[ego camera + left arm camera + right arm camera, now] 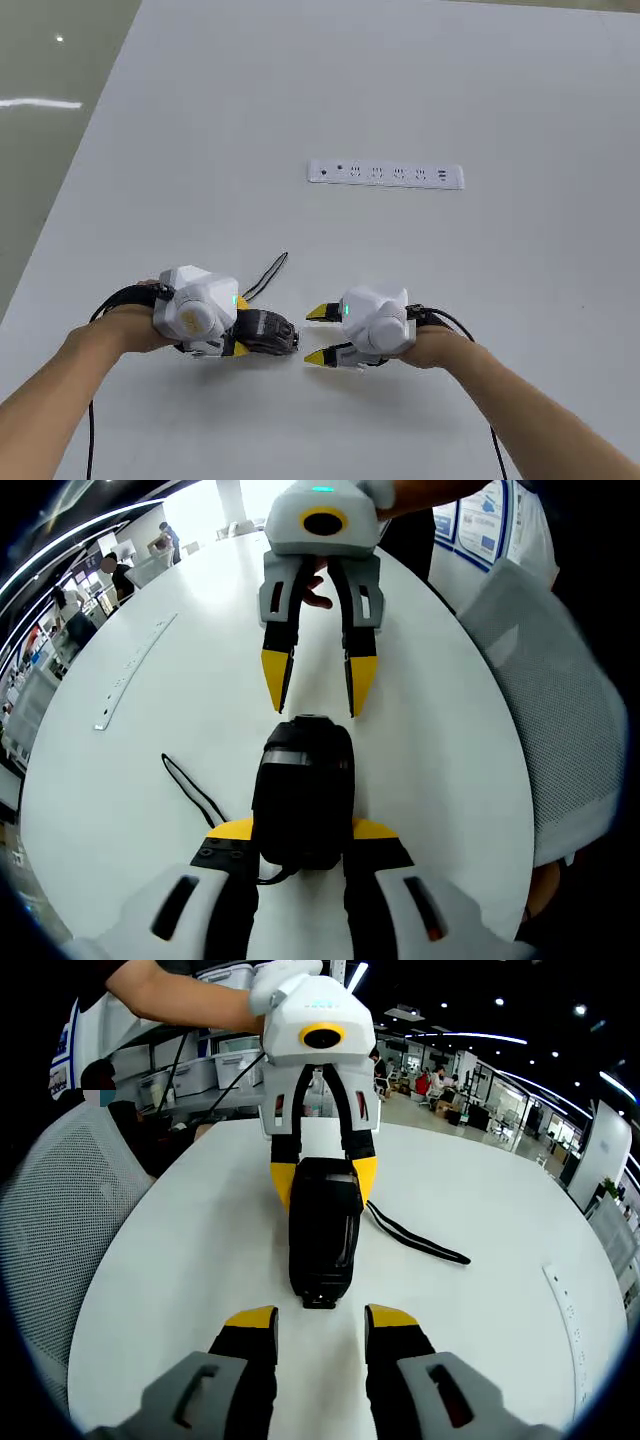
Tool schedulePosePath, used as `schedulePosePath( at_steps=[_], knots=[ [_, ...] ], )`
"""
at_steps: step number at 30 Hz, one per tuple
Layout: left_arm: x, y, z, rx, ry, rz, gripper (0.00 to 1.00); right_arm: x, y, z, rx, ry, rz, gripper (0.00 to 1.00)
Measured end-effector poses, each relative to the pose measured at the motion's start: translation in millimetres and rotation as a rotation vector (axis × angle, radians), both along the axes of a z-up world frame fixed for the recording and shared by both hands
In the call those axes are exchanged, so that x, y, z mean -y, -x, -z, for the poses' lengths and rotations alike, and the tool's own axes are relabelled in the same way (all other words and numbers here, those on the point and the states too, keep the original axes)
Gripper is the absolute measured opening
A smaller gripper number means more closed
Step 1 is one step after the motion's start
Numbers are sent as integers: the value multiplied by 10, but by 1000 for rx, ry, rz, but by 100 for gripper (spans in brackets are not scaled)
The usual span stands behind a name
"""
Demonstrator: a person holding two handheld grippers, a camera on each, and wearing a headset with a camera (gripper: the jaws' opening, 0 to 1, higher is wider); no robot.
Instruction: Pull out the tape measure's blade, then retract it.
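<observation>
Black tape measure (303, 790) resting on white surface (420, 90), we see left tool (238, 326) clenched on it, strap (268, 275) trailing beside, our right tool (320, 1318) released, tips just short of its front.

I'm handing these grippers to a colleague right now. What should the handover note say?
Left gripper: shut on the tape measure, clamping its black case at the near side of the white table.
Right gripper: open, jaws pointing at the case's front end, just short of it, touching nothing.
Strap: lies on the table beside the case.
Done: case gripped; no blade drawn out yet.
Left: grip the blade tip, pull it out, then retract it.
</observation>
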State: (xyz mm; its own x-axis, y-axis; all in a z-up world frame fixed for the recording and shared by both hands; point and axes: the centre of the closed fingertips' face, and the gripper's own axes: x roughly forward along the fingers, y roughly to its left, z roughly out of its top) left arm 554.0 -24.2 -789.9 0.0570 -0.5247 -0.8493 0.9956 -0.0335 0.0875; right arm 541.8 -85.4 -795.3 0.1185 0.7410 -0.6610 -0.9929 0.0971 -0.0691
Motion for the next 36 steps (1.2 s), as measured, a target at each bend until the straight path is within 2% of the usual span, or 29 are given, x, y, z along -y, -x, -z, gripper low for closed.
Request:
schedulePosePath(
  at_steps=[16, 23, 25, 36],
  knots=[
    [0, 6, -4, -5, 10, -1, 28, -107, -18, 169, -24, 10, 11, 25],
    [-4, 3, -3, -8, 11, 0, 27, -142, -34, 168, -36, 6, 18, 20],
    [-6, 4, -7, -9, 13, -1, 27, -148, -10, 178, -57, 5, 17, 17],
    [-17, -9, -6, -8, 17, -11, 27, -143, -27, 196, -71, -9, 39, 15]
  ],
)
